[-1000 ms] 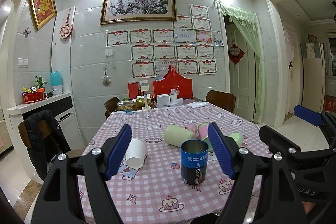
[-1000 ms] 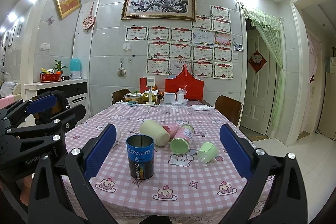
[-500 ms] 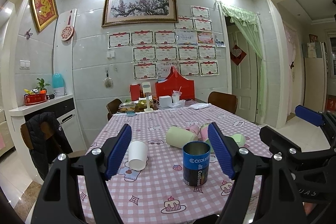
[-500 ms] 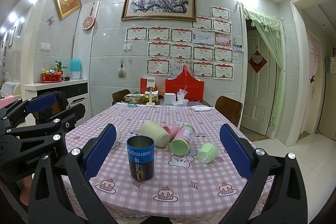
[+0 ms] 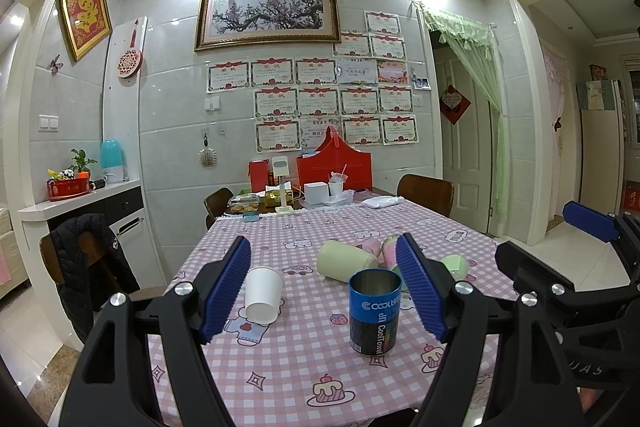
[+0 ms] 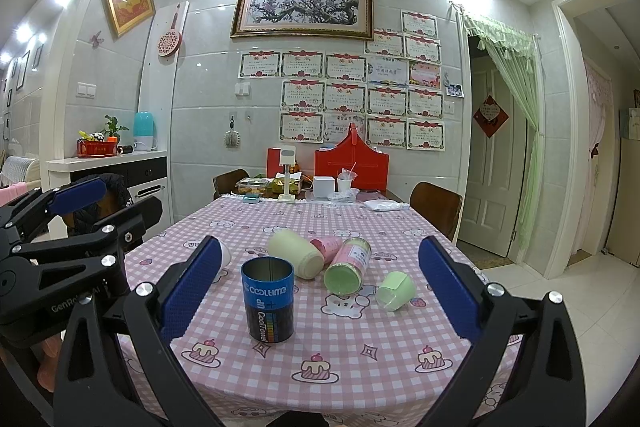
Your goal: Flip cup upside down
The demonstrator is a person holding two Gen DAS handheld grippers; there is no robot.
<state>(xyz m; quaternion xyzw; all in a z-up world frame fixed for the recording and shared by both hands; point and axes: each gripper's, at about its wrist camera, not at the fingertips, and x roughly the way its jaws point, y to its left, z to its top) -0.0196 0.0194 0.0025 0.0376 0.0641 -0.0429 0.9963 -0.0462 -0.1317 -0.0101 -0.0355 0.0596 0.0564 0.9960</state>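
A blue metal cup (image 5: 375, 311) (image 6: 268, 297) stands upright, mouth up, near the front of the pink checked table (image 5: 288, 375) (image 6: 352, 359). A white paper cup (image 5: 262, 293) lies to its left, rim toward me. A cream cup (image 5: 345, 265) (image 6: 295, 259), a pink cup (image 6: 331, 247), a pink-green can (image 6: 347, 266) and a small green cup (image 6: 396, 290) lie on their sides behind. My left gripper (image 5: 324, 291) is open and empty, short of the blue cup. My right gripper (image 6: 320, 289) is open and empty, also in front of it.
Boxes, a red holder (image 6: 351, 167) and food containers crowd the table's far end. Brown chairs (image 6: 435, 205) stand at the right and far left sides. A chair with a black jacket (image 5: 86, 259) and a counter are on the left. A doorway is on the right.
The left wrist view has shifted slightly, so the table and cups sit a little lower and to the right in it. The right gripper has not moved. Both stay open.
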